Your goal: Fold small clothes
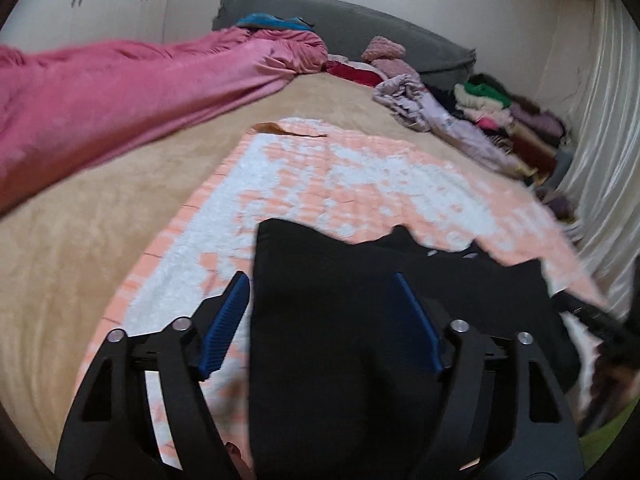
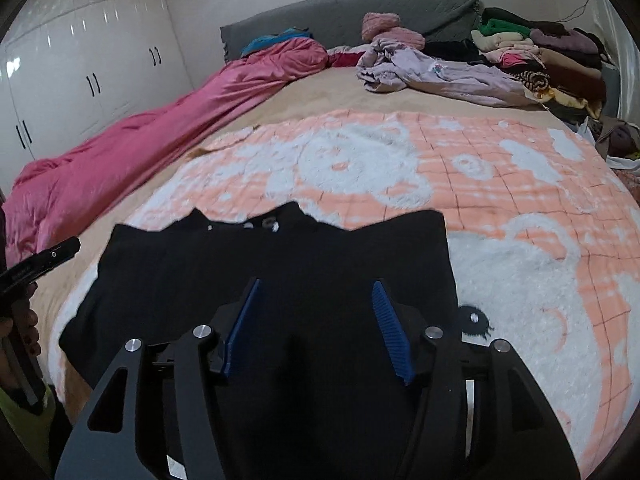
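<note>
Black top lies flat on the pink-and-white blanket, part folded. My left gripper and right gripper hang above it, both released, grasping nothing. Risk: loose fold springs back or bunches when I regrasp.

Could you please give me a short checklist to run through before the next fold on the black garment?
1. Left gripper released: ok, fingers stand apart, no cloth pinched.
2. Right gripper released: ok, fingers apart above the cloth.
3. Black garment lying on the peach and white blanket: ok, spread there with its collar at the far edge.
4. Garment flat and free of wrinkles: cannot tell, the dark cloth shows no detail.
5. Folding area free of other laundry: ok, the lilac garment and the stack of folded clothes lie far back by the headboard.
6. Near hem within view: not ok, the grippers hide it.
</note>
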Demonstrator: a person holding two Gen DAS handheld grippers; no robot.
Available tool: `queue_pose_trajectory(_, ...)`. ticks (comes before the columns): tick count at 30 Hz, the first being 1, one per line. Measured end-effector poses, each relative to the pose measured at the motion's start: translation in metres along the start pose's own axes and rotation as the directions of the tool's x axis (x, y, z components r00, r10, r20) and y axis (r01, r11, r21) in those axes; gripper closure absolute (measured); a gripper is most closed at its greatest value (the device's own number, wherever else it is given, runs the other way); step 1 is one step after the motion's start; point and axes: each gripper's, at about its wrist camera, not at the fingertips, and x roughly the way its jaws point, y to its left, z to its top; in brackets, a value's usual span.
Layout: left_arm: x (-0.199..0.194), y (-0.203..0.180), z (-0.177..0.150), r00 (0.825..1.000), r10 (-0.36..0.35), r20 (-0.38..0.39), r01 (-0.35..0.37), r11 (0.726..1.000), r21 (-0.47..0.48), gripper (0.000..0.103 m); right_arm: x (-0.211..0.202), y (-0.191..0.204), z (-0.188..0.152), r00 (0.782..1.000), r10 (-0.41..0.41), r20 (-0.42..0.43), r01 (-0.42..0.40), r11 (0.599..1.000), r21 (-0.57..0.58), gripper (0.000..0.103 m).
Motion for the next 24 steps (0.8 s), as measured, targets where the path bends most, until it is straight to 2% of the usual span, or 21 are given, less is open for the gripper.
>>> queue_pose_trajectory(4,0.011,0.019,-0.011,0.999,0.039,-0.015,-0.039,0.999,-0.011,0.035,0.004,-0.017,0.007,0.996,-0.088,0.001,0.088,0.996,0.024,0.047)
queue_pose_trajectory(9,0.028,0.045,-0.018,0.998,0.026,-0.059,-0.029,0.997,-0.066,0.035,0.029,-0.049,0.022,0.985,-0.166,-0.046,0.169,0.982,0.085,0.047)
queue_pose_trajectory(10,0.029,0.048,-0.018,0.998,0.017,-0.063,-0.022,0.997,-0.075,0.035,0.037,-0.055,0.025,0.986,-0.158,-0.056,0.163,0.981,0.104,0.047)
queue_pose_trajectory(13,0.032,0.054,-0.017,0.997,-0.018,-0.075,0.011,0.995,-0.097,0.048,0.051,-0.065,0.031,0.986,-0.146,-0.080,0.156,0.977,0.148,0.047)
queue_pose_trajectory(18,0.036,0.047,-0.016,0.995,-0.061,-0.080,0.055,0.995,-0.086,0.048,0.065,-0.073,0.037,0.992,-0.099,-0.084,0.113,0.976,0.188,0.047)
queue_pose_trajectory(19,0.037,0.042,-0.017,0.995,-0.055,-0.083,0.050,0.997,-0.059,0.054,0.068,-0.073,0.037,0.993,-0.082,-0.083,0.097,0.976,0.196,0.047)
queue_pose_trajectory(20,0.037,0.036,-0.018,0.996,-0.042,-0.082,0.040,0.999,-0.026,0.073,0.070,-0.073,0.036,0.994,-0.069,-0.088,0.086,0.977,0.198,0.048)
queue_pose_trajectory(21,0.038,0.031,-0.020,0.997,-0.023,-0.076,0.024,1.000,0.011,0.087,0.070,-0.073,0.036,0.994,-0.066,-0.092,0.083,0.977,0.194,0.056)
queue_pose_trajectory(22,0.038,0.027,-0.021,0.997,-0.001,-0.072,0.004,0.999,0.037,0.098,0.070,-0.072,0.035,0.993,-0.073,-0.093,0.089,0.978,0.187,0.072)
queue_pose_trajectory(24,0.035,0.022,-0.022,0.999,0.020,-0.050,-0.017,0.998,0.067,0.098,0.066,-0.071,0.035,0.995,-0.062,-0.072,0.075,0.980,0.184,0.085)
